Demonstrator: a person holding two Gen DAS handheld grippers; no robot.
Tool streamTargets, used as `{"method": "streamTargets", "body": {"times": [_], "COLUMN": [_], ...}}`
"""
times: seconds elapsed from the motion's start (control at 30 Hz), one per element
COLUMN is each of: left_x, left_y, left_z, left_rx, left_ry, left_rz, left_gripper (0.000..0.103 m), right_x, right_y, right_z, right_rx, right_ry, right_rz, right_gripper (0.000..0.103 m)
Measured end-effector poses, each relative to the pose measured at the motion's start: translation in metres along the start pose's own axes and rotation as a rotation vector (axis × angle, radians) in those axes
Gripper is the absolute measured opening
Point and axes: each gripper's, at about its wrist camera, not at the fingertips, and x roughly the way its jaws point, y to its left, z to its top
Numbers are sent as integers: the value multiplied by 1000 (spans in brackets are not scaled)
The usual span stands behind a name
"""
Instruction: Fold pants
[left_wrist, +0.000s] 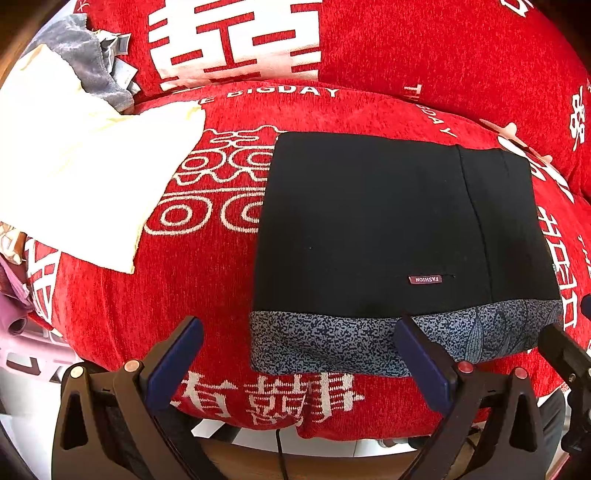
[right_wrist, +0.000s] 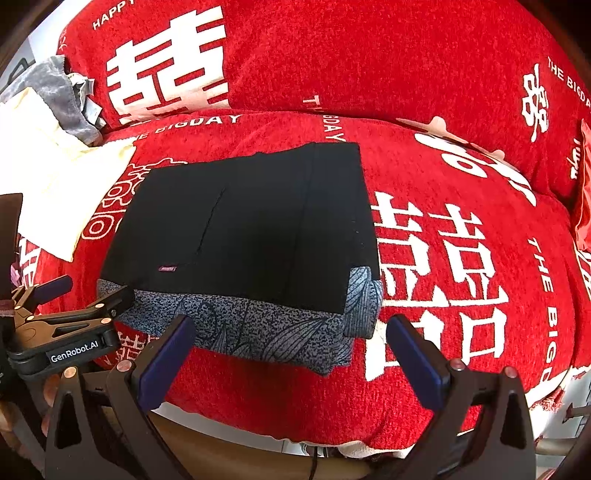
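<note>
The folded black fabric pants (left_wrist: 399, 229) are lying on the red patterned sofa seat cushion (left_wrist: 166, 302), a pale yellow cloth (left_wrist: 85, 173) lying to their left, both open claws hovering just before them: left claw (left_wrist: 299, 354), right claw (right_wrist: 291, 343).

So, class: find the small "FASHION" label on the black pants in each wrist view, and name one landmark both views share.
Left wrist: the label sits right of centre, just above the patterned grey band.
Right wrist: the label sits left of centre, near the pants' lower left corner.
Shared landmark: the pale yellow cloth at left.
</note>
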Motion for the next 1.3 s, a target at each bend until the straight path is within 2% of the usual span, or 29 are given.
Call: {"method": "streamTargets", "body": {"times": [1.3], "left_x": [-3], "left_y": [1], "left_z": [-2], "left_rx": [-2], "left_ry": [13], "left_rz": [-1], "left_gripper": [103], "right_x": [-3], "right_y": [5], "right_z": [-3], "right_rx": [14], "right_ry": [-16], "right_rz": [0], "right_gripper": [103]}}
